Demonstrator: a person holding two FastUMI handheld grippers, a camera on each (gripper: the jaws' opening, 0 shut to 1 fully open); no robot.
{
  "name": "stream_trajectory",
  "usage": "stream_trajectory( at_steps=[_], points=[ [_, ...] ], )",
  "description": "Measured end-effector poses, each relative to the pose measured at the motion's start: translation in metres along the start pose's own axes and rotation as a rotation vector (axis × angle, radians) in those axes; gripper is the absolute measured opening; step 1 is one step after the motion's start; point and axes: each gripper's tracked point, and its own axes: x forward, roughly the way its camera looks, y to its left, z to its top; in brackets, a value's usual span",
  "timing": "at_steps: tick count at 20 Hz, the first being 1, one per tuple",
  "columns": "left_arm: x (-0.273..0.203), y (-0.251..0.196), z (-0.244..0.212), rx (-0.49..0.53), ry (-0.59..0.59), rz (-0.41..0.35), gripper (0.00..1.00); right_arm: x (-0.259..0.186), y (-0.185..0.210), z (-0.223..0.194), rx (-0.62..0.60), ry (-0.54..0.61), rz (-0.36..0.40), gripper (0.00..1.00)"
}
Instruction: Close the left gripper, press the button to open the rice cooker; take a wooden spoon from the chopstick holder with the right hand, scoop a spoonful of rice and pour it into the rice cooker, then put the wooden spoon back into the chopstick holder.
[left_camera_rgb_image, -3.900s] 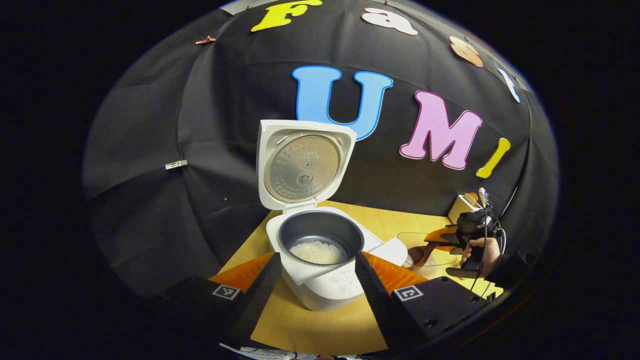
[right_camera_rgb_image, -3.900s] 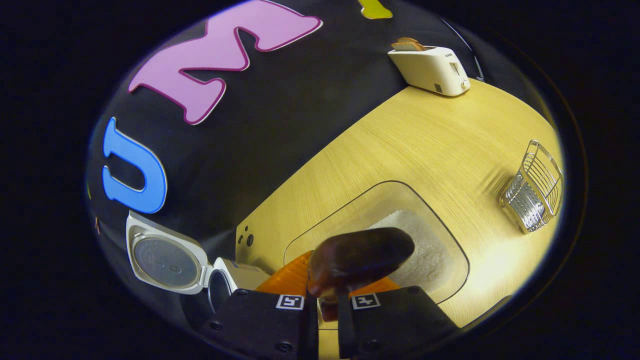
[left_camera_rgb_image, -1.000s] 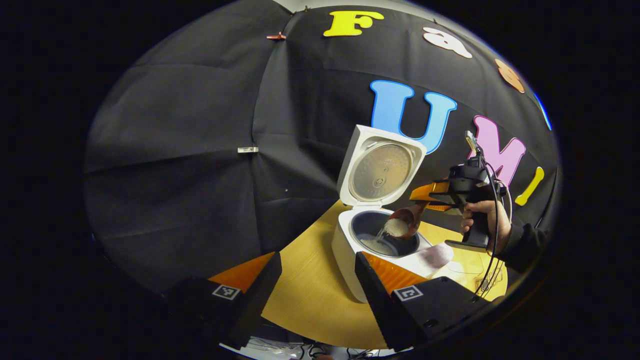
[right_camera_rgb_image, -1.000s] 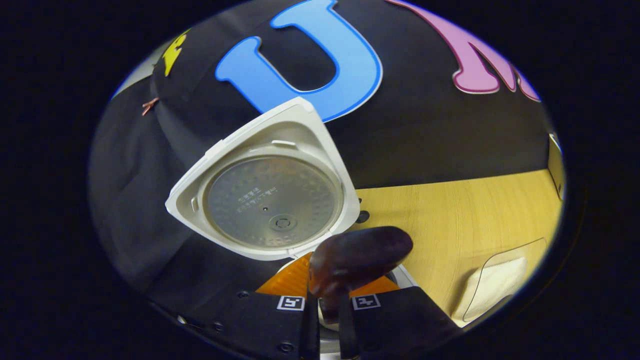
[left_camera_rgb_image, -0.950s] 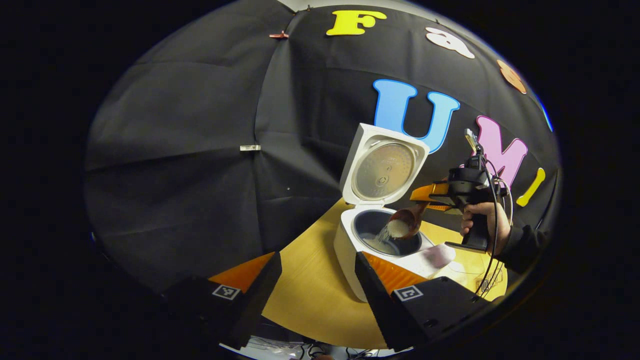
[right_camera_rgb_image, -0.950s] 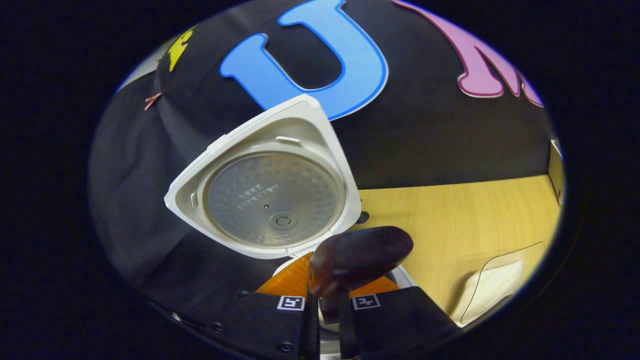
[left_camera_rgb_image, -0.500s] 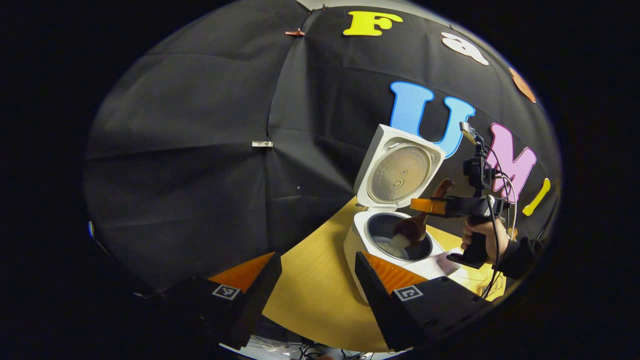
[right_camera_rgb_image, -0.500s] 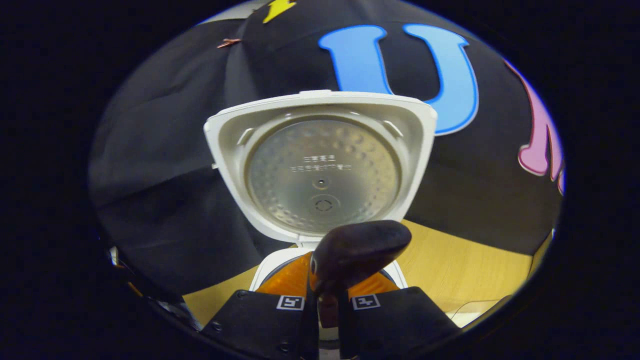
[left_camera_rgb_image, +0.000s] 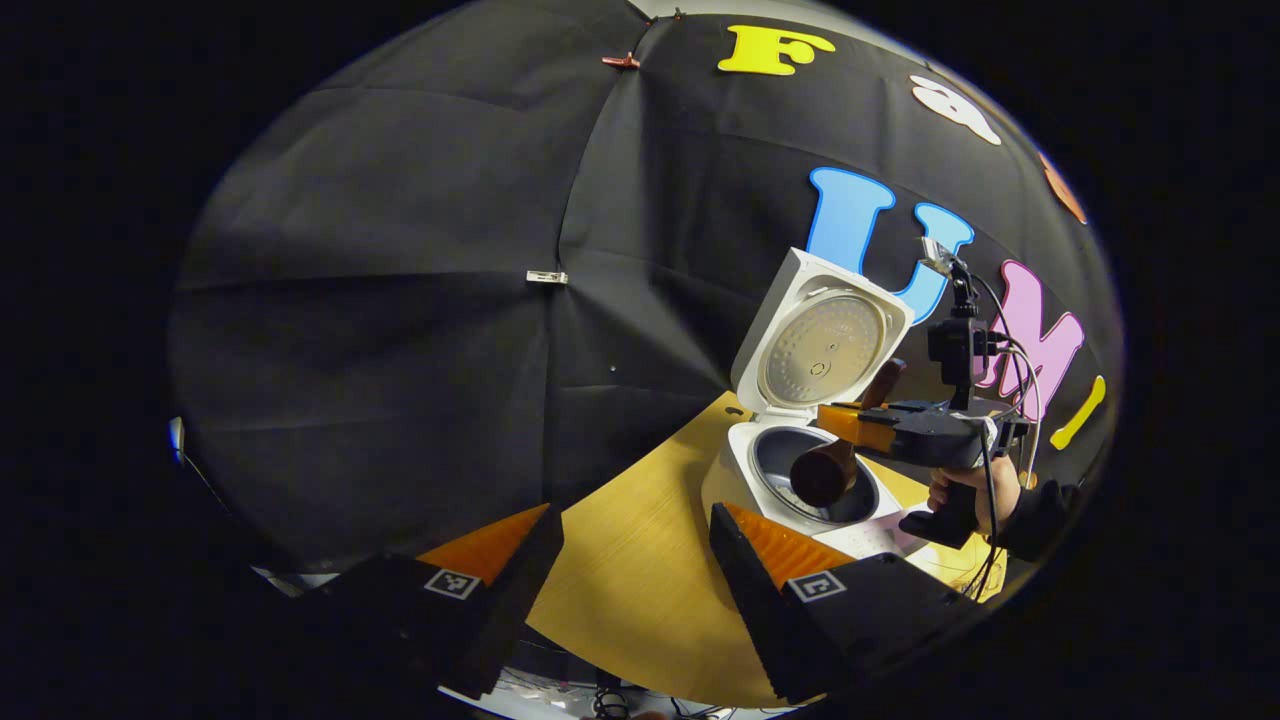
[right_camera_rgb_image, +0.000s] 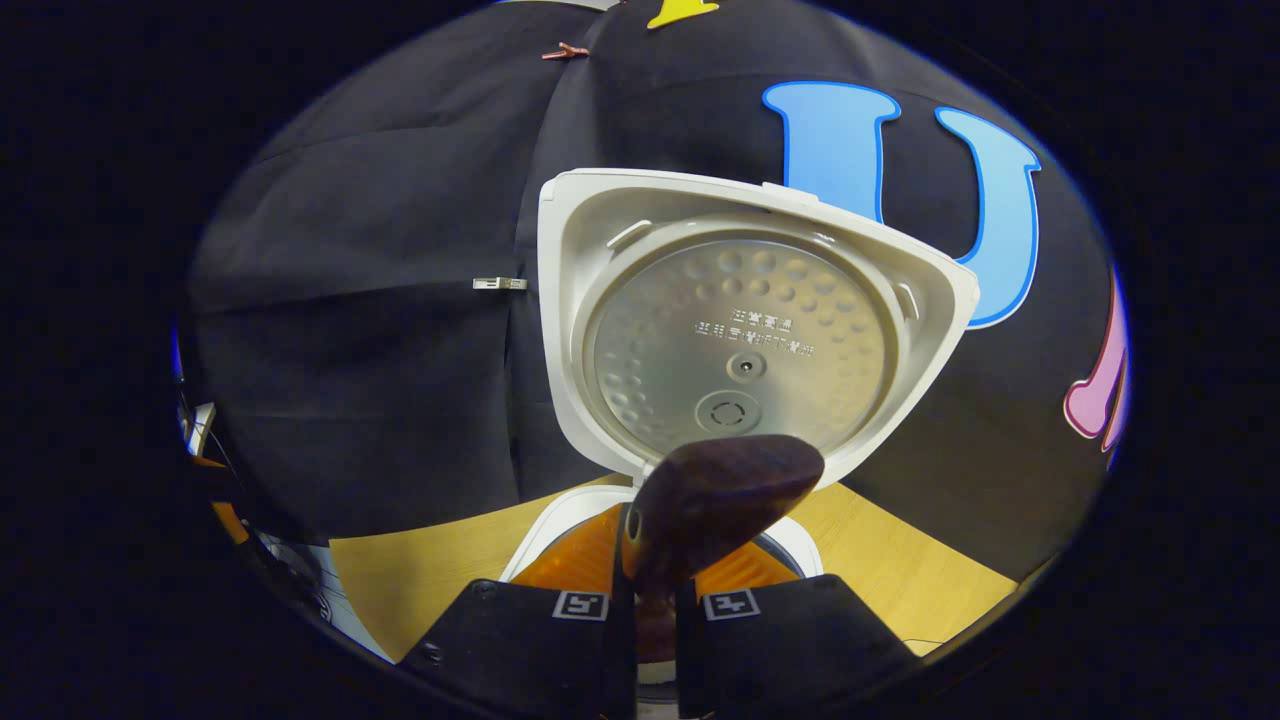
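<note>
The white rice cooker (left_camera_rgb_image: 740, 480) stands on the wooden table with its lid (left_camera_rgb_image: 828, 345) raised and its dark inner pot (left_camera_rgb_image: 785, 452) showing. Held in a hand (left_camera_rgb_image: 962, 490), my right gripper (left_camera_rgb_image: 842, 420) hovers over the pot, shut on the handle of the dark wooden spoon (left_camera_rgb_image: 820, 478). The spoon's bowl hangs tipped down over the pot. In the right gripper view the spoon (right_camera_rgb_image: 715, 495) juts up between my right gripper's (right_camera_rgb_image: 650, 600) fingers, in front of the lid's metal inner plate (right_camera_rgb_image: 740, 345). My left gripper (left_camera_rgb_image: 635, 535) stays open, low and left of the cooker, holding nothing.
The wooden table (left_camera_rgb_image: 620, 590) runs from the cooker toward my left gripper, with its front edge close below. Cables (left_camera_rgb_image: 1005, 345) trail from the right gripper. The black cloth wall stands right behind the cooker's lid.
The right gripper carried the spoon from the rice tray to the cooker, poured the rice into the pot, then rolled so the spoon hangs bowl down. The left gripper drifted left, still open.
</note>
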Motion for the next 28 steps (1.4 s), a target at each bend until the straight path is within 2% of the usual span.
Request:
stream_trajectory(
  at_steps=[3,10,15,16,17,24,28],
  points=[
    [-0.001,-0.001,0.002,-0.002,-0.005,0.0,0.95,-0.003,0.002,0.002,0.074,0.012,0.008,0.19],
    [-0.005,-0.013,0.009,0.014,-0.02,-0.012,0.96,-0.018,-0.022,0.02,0.224,-0.016,-0.044,0.19],
    [-0.01,-0.029,0.019,0.042,-0.043,-0.031,0.95,-0.043,-0.051,0.04,0.301,-0.075,-0.088,0.19],
    [-0.01,-0.032,0.022,0.059,-0.049,-0.03,0.92,-0.05,-0.058,0.042,0.311,-0.085,-0.099,0.19],
    [-0.01,-0.034,0.025,0.072,-0.054,-0.034,0.95,-0.057,-0.065,0.045,0.322,-0.094,-0.112,0.19],
    [0.007,-0.084,0.042,0.15,-0.079,-0.143,0.96,-0.123,-0.15,0.047,0.374,-0.173,-0.287,0.19],
    [0.015,-0.131,0.051,0.194,-0.092,-0.229,0.95,-0.194,-0.218,0.028,0.394,-0.195,-0.429,0.19]
  ],
)
